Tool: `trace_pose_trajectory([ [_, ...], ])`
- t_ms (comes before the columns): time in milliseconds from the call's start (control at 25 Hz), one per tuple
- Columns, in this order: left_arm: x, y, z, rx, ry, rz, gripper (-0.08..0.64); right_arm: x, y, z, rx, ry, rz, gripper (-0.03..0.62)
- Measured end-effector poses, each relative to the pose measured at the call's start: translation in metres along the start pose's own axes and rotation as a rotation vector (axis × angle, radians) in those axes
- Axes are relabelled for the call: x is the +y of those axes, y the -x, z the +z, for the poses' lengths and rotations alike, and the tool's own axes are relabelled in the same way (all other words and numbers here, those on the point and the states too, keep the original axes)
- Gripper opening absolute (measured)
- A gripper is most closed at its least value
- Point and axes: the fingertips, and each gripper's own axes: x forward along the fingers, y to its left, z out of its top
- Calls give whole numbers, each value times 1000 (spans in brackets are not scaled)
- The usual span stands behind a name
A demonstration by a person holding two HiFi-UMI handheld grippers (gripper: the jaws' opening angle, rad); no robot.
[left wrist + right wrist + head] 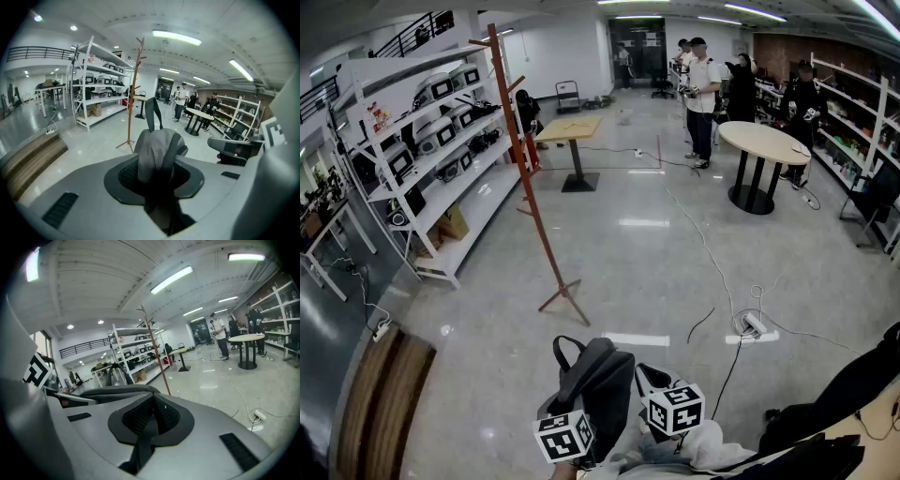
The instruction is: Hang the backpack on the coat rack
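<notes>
1. While the left gripper (157, 185) bites down on a bunch of the backpack (598, 380), jaws partly closed with grey fabric pressed between the pads, the right gripper (151, 416) has its jaws together and nothing shows between them.
2. Backpack sits near, bottom centre of the head view, off the floor (656, 272) and well apart from the coat rack (528, 187), which stands further off to the left with bare pegs.
3. Room: big open hall, pale glossy floor with light reflections, strip lights overhead.
4. Left side: white shelves (441, 150) loaded with boxy devices; wooden platform (380, 403) near left.
5. Far: square table (570, 127) on one post, round table (764, 141), several people (701, 94) standing by it.
6. Cable (703, 244) runs across the floor to a power strip (755, 323) at right.
7. Hidden or cut off: lower backpack is covered by the marker cubes and by the frame edge; left jaw tips are buried in fabric; dark heap (844, 394) near right is cropped, can't tell what it is.
8. Far people too small for detail.
9. Materials: backpack is grey woven cloth with mesh texture, dark strap loop (151, 112) standing up from its top; coat rack is a thin reddish-brown wooden pole with angled pegs and splayed feet; gripper bodies are smooth grey plastic with black ribbed pads.
</notes>
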Motion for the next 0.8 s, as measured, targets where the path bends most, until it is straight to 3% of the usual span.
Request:
trace_pose_trajectory([
  [400,16,-20,22,-12,10,25,106,5,-40,19,7,18,18,12],
  [800,25,-72,59,3,13,61,106,-18,-101,49,21,35,49,12],
])
